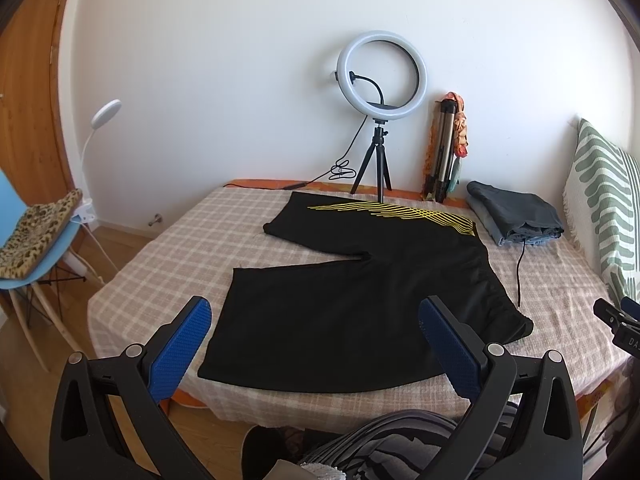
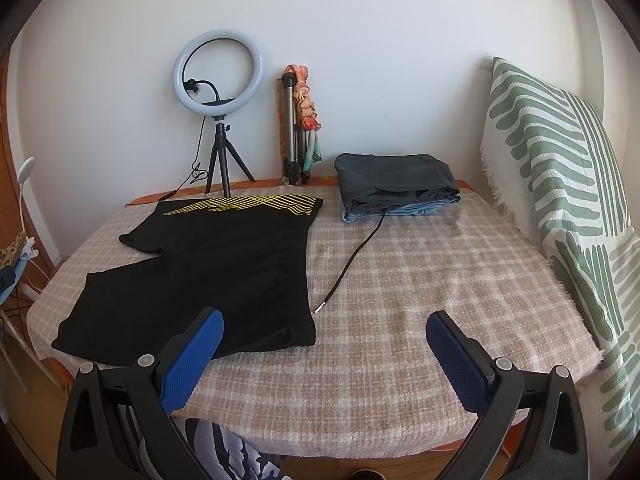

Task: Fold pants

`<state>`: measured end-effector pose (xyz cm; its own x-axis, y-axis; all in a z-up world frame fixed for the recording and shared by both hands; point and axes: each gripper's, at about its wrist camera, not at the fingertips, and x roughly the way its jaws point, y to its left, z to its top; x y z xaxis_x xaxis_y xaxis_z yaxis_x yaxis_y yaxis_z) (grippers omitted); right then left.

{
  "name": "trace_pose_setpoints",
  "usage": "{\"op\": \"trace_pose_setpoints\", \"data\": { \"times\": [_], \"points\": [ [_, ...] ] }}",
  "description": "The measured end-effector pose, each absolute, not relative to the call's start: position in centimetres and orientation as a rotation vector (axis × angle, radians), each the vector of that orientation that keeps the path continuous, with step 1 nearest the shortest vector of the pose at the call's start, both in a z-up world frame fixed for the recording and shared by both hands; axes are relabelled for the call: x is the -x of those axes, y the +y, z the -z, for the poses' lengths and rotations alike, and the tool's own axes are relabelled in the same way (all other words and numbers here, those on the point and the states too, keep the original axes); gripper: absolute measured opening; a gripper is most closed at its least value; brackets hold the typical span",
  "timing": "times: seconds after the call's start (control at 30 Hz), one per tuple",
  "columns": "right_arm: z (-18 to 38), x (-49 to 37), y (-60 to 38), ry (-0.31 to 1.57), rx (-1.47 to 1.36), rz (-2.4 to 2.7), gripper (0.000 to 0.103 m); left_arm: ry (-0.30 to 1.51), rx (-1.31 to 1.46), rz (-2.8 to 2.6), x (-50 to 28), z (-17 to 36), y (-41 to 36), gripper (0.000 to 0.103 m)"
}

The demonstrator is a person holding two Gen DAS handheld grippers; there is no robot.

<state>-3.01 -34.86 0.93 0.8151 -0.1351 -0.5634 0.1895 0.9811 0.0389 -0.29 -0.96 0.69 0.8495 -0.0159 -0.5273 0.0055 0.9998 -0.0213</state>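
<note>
Hovering at the near edge of the bed, the left gripper [image 1: 316,344] and right gripper [image 2: 324,350] both have their blue fingers spread wide, holding nothing. Just beyond them the black pants [image 1: 340,280] lie flat on the checked blanket [image 2: 420,280], legs splayed toward the left, yellow-striped leg farthest. A loose drawstring [image 2: 352,256] trails beside the waistband from the folded grey clothes [image 2: 396,184] further back. I'd guess a careless pinch could drag the blanket up too, or snag that cord. The ring light [image 2: 219,70] stands by the wall.
</note>
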Motion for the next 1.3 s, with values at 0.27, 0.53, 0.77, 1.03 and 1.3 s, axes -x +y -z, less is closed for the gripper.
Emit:
{"op": "trace_pose_setpoints", "data": {
  "times": [0.27,0.53,0.77,1.03,1.3],
  "points": [
    [-0.8,3.0,-34.7,0.599,-0.098,0.170,0.103,0.561,0.021,0.012,0.2,-0.5,-1.0,0.103],
    [-0.7,2.9,-34.7,0.608,-0.095,0.163,0.103,0.563,0.015,0.012,0.3,-0.2,-1.1,0.103],
    [-0.6,2.7,-34.8,0.614,-0.088,0.155,0.103,0.569,0.016,0.004,0.0,0.2,-0.6,0.103],
    [-0.3,2.2,-35.1,0.622,-0.018,0.123,0.101,0.590,-0.033,-0.022,-0.8,1.5,1.7,0.103],
    [1.0,0.3,-34.0,0.614,0.223,0.028,0.093,0.646,-0.114,0.030,-1.9,4.5,4.2,0.095]
  ]
}}
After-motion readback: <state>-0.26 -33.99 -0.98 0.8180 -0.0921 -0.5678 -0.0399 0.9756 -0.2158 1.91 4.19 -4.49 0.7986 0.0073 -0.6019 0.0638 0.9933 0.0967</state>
